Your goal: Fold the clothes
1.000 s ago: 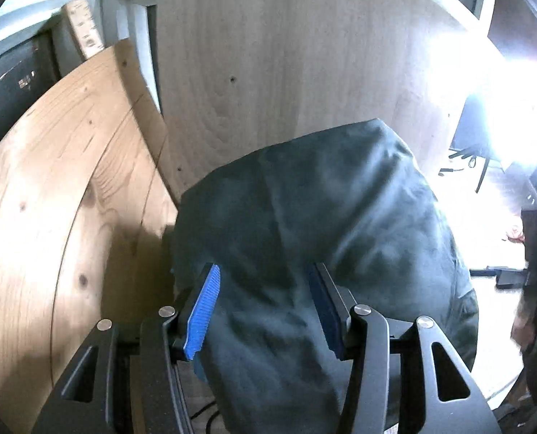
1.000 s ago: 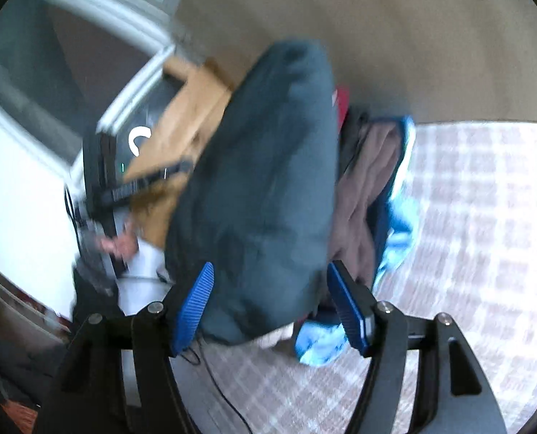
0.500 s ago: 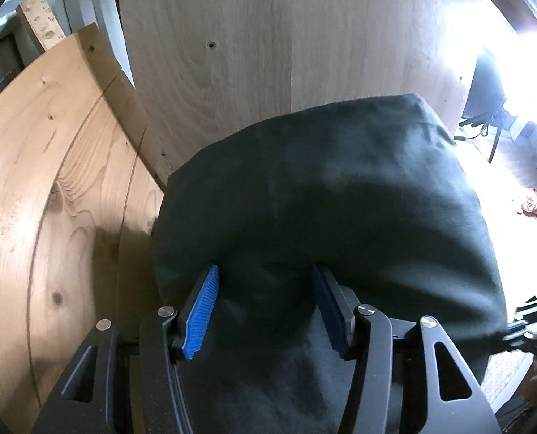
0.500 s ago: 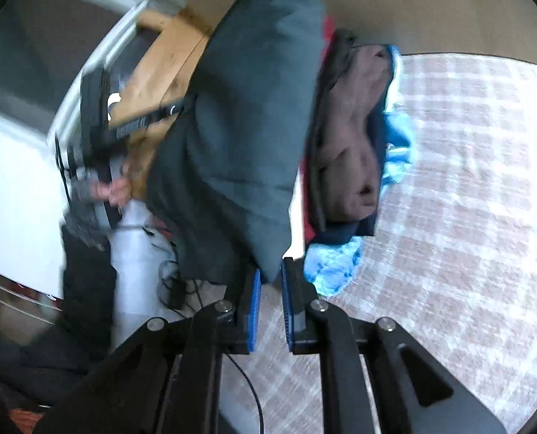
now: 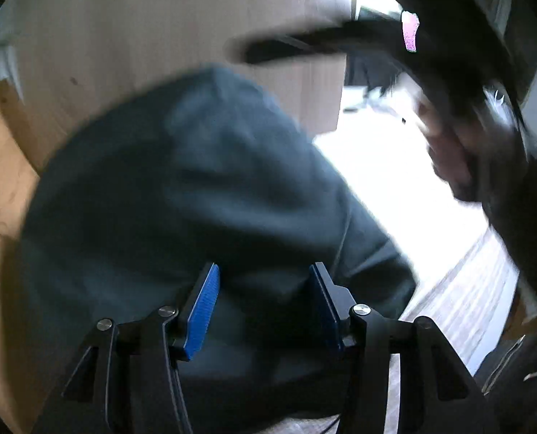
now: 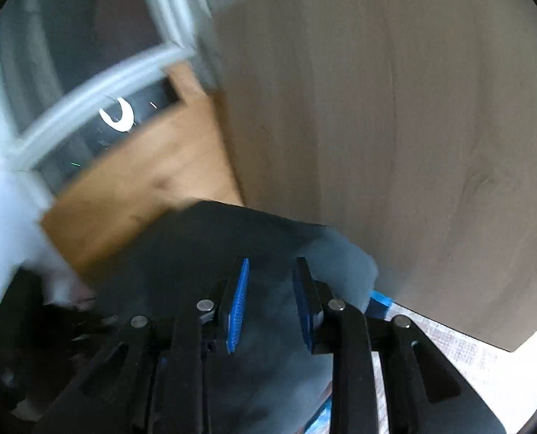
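Pale wooden panel (image 6: 395, 126) standing upright behind; orange-toned wooden board (image 6: 142, 181) leaning just beside its left edge; white frame bars (image 6: 98, 83) blurred beyond; checked cloth surface (image 6: 460, 354) below, at lower right; bright glare (image 5: 395, 188) washing out the floor.

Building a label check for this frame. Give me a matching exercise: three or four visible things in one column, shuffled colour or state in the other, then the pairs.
Things:
1. dark teal fabric garment
2. left gripper
3. ribbed pads on the right gripper's fingers
4. pale wooden panel behind the garment

Colours or states:
A. bright blue
B. light beige wood grain
C. jaws set wide apart, garment in front of them
D. bunched and rounded, blurred by motion

Pairs: 1-D, 2-C, 3-A, 4-B
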`<state>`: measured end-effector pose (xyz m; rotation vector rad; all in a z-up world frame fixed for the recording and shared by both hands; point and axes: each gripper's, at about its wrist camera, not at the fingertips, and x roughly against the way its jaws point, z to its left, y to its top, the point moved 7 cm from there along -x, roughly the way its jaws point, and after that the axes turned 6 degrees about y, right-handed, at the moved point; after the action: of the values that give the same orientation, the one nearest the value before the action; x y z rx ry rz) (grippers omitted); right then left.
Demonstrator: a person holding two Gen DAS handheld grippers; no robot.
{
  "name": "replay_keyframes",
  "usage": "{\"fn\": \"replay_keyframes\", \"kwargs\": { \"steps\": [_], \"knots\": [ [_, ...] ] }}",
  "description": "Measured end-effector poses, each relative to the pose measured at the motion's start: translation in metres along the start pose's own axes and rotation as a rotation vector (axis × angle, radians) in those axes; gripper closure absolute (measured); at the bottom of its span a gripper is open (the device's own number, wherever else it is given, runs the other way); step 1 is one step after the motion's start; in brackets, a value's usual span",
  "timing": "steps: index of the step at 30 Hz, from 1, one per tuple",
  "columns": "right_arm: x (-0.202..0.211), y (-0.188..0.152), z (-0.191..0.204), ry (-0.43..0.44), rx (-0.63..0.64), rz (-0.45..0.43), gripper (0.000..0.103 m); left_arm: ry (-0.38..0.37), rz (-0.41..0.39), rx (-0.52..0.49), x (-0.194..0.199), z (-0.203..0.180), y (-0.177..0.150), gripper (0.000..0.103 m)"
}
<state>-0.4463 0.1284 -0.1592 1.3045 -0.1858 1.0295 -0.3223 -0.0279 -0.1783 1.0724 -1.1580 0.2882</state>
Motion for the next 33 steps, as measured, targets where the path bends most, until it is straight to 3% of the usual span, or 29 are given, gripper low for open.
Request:
{"fn": "replay_keyframes", "kwargs": {
  "steps": [2, 4, 6, 8, 11, 14, 17, 18, 20, 22, 25, 27, 29, 33],
  "knots": [
    [-0.019, -0.007, -0.039, -0.036, -0.096, 0.049, 0.084, -0.026, -0.001, 0.016, -0.004, 0.003, -0.005, 0.053],
    [-0.013, -0.011, -0.058, 0.044, -0.234, 0.013, 0.084, -0.054, -0.003, 0.035, -0.001, 0.007, -0.008, 0.054],
    [0.005, -0.005, -0.058, 0.043, -0.250, -0.042, 0.082, -0.048, 0.005, 0.031, 0.003, 0.010, -0.011, 0.055],
    [0.020, 0.007, -0.047, 0.005, -0.196, -0.088, 0.077, -0.032, 0.008, 0.038, 0.013, 0.016, -0.011, 0.058],
    [0.023, 0.025, -0.014, -0.052, -0.039, -0.111, 0.050, 0.000, -0.072, 0.097, 0.040, 0.042, 0.006, 0.056],
    [0.004, 0.030, 0.004, -0.104, 0.081, -0.084, 0.049, 0.065, -0.112, 0.188, 0.041, 0.087, 0.027, 0.050],
    [-0.047, 0.022, -0.017, -0.119, 0.032, 0.067, 0.049, 0.130, -0.151, 0.279, 0.043, 0.132, 0.048, 0.050],
    [-0.056, 0.020, -0.023, -0.124, 0.011, 0.101, 0.049, 0.171, -0.120, 0.290, 0.030, 0.144, 0.049, 0.050],
    [-0.040, 0.026, -0.023, -0.121, -0.028, 0.064, 0.049, 0.267, -0.022, 0.297, -0.003, 0.166, 0.047, 0.049],
    [-0.008, 0.030, -0.011, -0.108, -0.026, -0.012, 0.049, 0.267, -0.024, 0.340, -0.001, 0.174, 0.045, 0.050],
    [0.044, 0.011, 0.026, -0.068, 0.025, -0.098, 0.049, 0.276, -0.099, 0.354, 0.036, 0.168, 0.039, 0.053],
    [0.059, -0.018, 0.051, -0.026, 0.041, -0.090, 0.049, 0.247, -0.163, 0.348, 0.068, 0.154, 0.030, 0.050],
    [0.054, -0.053, 0.069, -0.013, 0.053, -0.032, 0.048, 0.216, -0.191, 0.347, 0.085, 0.136, 0.012, 0.047],
    [0.023, -0.110, 0.073, -0.177, 0.092, 0.176, 0.045, 0.233, -0.123, 0.314, 0.065, 0.104, -0.015, 0.044]
  ]
}}
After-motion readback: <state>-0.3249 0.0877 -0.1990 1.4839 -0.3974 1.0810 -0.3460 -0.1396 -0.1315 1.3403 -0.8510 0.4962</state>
